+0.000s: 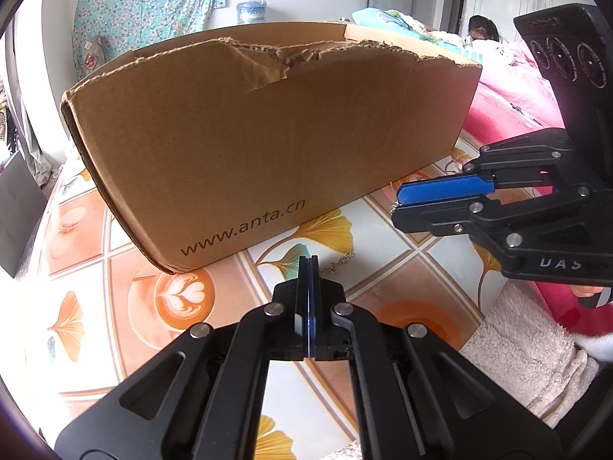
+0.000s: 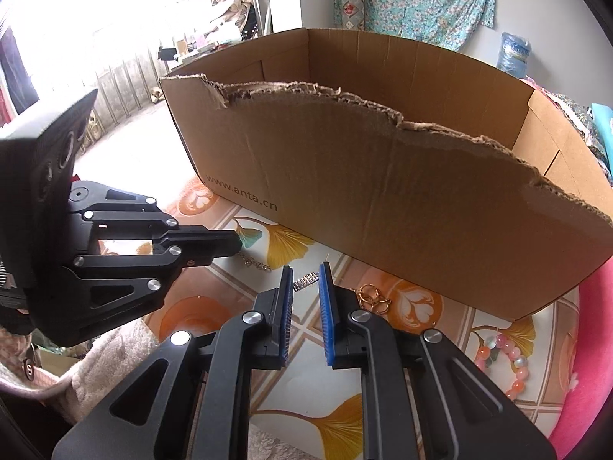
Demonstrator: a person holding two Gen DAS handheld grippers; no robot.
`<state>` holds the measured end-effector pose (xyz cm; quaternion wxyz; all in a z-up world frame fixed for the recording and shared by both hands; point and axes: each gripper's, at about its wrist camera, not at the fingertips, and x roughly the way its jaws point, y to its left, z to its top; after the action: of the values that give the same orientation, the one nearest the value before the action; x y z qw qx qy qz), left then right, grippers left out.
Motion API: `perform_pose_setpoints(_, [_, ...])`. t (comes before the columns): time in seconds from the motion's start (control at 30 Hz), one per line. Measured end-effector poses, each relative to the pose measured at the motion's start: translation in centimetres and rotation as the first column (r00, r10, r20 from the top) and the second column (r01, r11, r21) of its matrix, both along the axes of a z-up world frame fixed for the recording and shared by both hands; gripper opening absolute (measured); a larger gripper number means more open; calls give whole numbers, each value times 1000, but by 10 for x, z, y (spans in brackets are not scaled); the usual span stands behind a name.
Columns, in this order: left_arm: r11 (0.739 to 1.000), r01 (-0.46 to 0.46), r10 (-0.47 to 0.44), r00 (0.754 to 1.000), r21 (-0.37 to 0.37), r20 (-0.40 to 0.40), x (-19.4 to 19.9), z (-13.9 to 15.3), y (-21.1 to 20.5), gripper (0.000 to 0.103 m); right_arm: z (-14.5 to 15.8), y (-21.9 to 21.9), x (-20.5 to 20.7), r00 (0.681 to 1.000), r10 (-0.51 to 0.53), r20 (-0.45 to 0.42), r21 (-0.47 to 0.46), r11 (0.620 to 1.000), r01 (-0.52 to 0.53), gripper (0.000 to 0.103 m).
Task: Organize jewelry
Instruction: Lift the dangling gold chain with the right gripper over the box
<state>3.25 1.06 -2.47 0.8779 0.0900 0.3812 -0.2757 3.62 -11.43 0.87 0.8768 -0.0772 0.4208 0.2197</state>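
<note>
A torn cardboard box [image 1: 268, 134] printed "www.anta.cn" stands on the patterned table; it also shows in the right wrist view [image 2: 402, 176]. My left gripper [image 1: 308, 258] is shut on a gold chain [image 1: 337, 264] that trails off to its right on the table. In the right wrist view the left gripper [image 2: 235, 245] sits with the gold chain [image 2: 254, 262] at its tip. My right gripper [image 2: 305, 270] is open and empty, above a small silver piece [image 2: 306, 281]. Gold hoop rings [image 2: 373, 297] lie just to its right. A pink bead bracelet [image 2: 505, 360] lies at the right.
The table [image 1: 95, 268] has a floral and latte-art cloth. A fluffy cream sleeve [image 1: 528, 349] lies at its near edge. Pink bedding [image 1: 509, 103] is to the right. A person sits in the background.
</note>
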Motion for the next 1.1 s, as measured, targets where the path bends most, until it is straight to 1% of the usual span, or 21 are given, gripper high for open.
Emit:
perform_pose_setpoints(0.2, [1000, -6, 6, 1000, -2, -5, 0, 1, 3, 0, 12, -23, 0, 997, -71, -19, 126, 989, 73, 14])
perform_pose_setpoints(0.3, [1000, 5, -6, 1000, -18, -22, -1, 3, 7, 0, 19, -39, -4, 996, -91, -18, 185, 978, 93, 14])
perform_pose_setpoints(0.33, [1000, 5, -5, 1000, -19, -19, -2, 3, 7, 5, 21, -43, -5, 995, -95, -17, 207, 974, 96, 14])
perform_pose_setpoints(0.37, [1000, 6, -7, 1000, -19, -19, -2, 5, 7, 13, 24, -47, -6, 995, -99, -16, 228, 969, 100, 14])
perform_pose_setpoints(0.43, [999, 13, -14, 1000, -30, -16, -4, 7, 8, 22, 27, -54, -8, 995, -100, -19, 273, 957, 101, 14])
perform_pose_setpoints(0.53, [1000, 22, -22, 1000, -21, -8, -7, 8, 4, 25, 27, -59, -8, 994, -108, -23, 299, 948, 110, 14])
perform_pose_setpoints(0.63, [1000, 24, -24, 1000, 19, -18, -5, 2, -4, 25, 24, -61, -8, 993, -112, -27, 301, 947, 115, 14])
perform_pose_setpoints(0.67, [999, 23, -23, 1000, 34, -12, -5, 2, -7, 25, 18, -50, -5, 993, -112, -27, 300, 947, 115, 14])
perform_pose_setpoints(0.7, [999, 25, -24, 1000, 47, -8, -5, 2, -10, 25, 18, -50, -5, 993, -112, -26, 299, 947, 115, 14])
perform_pose_setpoints(0.87, [996, 34, -34, 999, 79, -2, 0, 3, -23, 24, 13, -51, -8, 993, -117, -29, 308, 944, 121, 14])
perform_pose_setpoints(0.9, [996, 39, -39, 999, 83, -1, 0, 4, -25, 21, 12, -51, -8, 992, -120, -31, 310, 943, 123, 14])
perform_pose_setpoints(0.93, [996, 45, -45, 999, 83, -4, 1, 4, -28, 11, 12, -52, -8, 992, -121, -32, 313, 941, 125, 14])
perform_pose_setpoints(0.97, [995, 46, -46, 999, 88, -3, 2, 4, -30, 4, 12, -53, -9, 992, -123, -32, 317, 940, 126, 14])
perform_pose_setpoints(1.1, [994, 50, -51, 999, 96, 5, 3, 5, -31, 3, 15, -58, -9, 992, -122, -32, 349, 929, 125, 14])
